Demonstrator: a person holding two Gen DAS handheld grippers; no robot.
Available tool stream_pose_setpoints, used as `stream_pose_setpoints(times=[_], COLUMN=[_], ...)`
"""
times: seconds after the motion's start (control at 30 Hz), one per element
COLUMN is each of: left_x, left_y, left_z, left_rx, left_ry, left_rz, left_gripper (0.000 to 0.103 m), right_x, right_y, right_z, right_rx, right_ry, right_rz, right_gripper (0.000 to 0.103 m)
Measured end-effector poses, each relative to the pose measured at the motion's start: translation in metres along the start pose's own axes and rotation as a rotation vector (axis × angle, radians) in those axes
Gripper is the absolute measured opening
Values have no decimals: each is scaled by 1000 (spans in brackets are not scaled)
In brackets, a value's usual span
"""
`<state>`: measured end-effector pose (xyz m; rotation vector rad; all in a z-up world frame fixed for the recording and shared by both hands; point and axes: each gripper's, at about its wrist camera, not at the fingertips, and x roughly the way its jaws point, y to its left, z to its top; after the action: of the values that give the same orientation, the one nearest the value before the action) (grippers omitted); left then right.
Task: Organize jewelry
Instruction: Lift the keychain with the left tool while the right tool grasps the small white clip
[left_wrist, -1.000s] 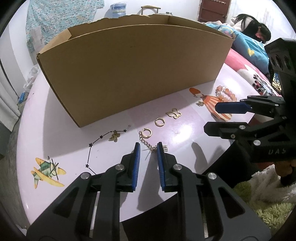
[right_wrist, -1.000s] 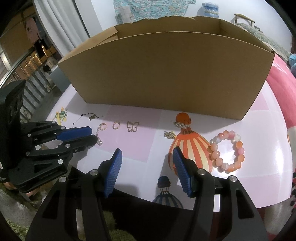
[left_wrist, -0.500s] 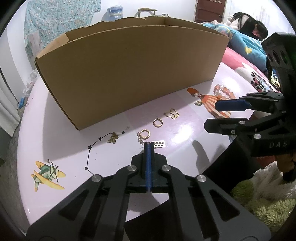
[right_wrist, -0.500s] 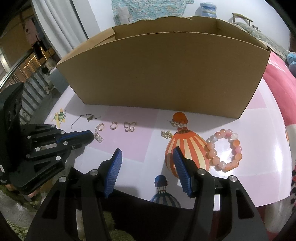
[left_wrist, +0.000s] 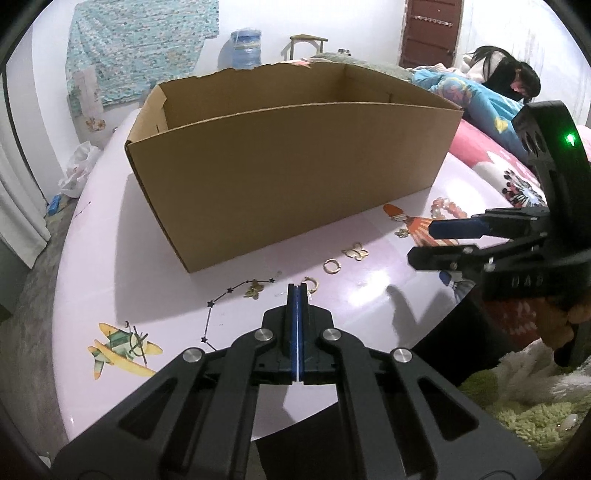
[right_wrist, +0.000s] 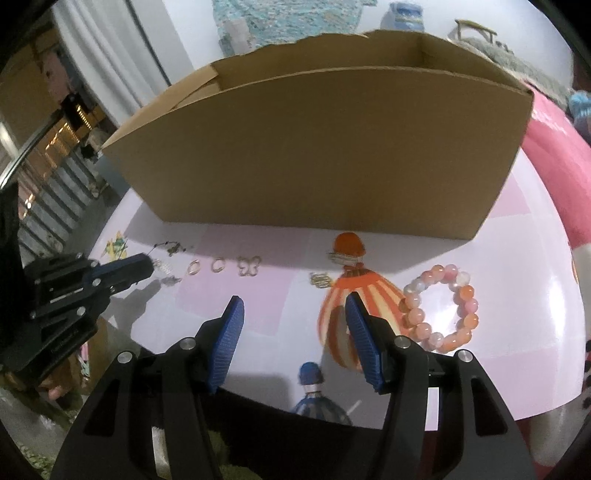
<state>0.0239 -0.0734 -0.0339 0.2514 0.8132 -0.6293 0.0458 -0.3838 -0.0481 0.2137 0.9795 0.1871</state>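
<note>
The right gripper (right_wrist: 293, 332) is held with its jaws wide apart above the near edge of the pink table (right_wrist: 517, 332), a striped balloon picture (right_wrist: 354, 295) lying just ahead of its right finger. A beaded bracelet (right_wrist: 441, 304) is seen ahead to the right; two rings (right_wrist: 207, 265) and a butterfly charm (right_wrist: 249, 265) ahead to the left. Further left, the left gripper (right_wrist: 146, 264) is seen pressed together with a small chain piece (right_wrist: 162, 266) at its tips, and a cardboard box (right_wrist: 314, 147) stands beyond everything.

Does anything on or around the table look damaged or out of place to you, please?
The cardboard box has a ragged, torn top edge along its far wall, where the other edges are cut clean. The jewelry beside it lies loose on the table, not visibly damaged.
</note>
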Motion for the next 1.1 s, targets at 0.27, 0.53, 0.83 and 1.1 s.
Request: stream_pose_setpoints(times=[0.27, 0.53, 0.83, 1.1], left_x=[4, 8, 10, 12], left_y=[4, 5, 5, 7], left_z=[-3, -2, -2, -2], left_rx=[-6, -11, -9, -20], left_ry=[15, 23, 26, 31], left_rz=[-2, -3, -5, -10], left_gripper=[0, 0, 0, 0], right_x=[3, 0, 23, 29], right_y=[-33, -20, -13, 0], right_z=[13, 28, 33, 35], right_rx=[67, 52, 75, 37], right_ry=[-3, -44, -16, -20], right_rz=[-78, -51, -150, -228], right_gripper=[56, 48, 29, 26])
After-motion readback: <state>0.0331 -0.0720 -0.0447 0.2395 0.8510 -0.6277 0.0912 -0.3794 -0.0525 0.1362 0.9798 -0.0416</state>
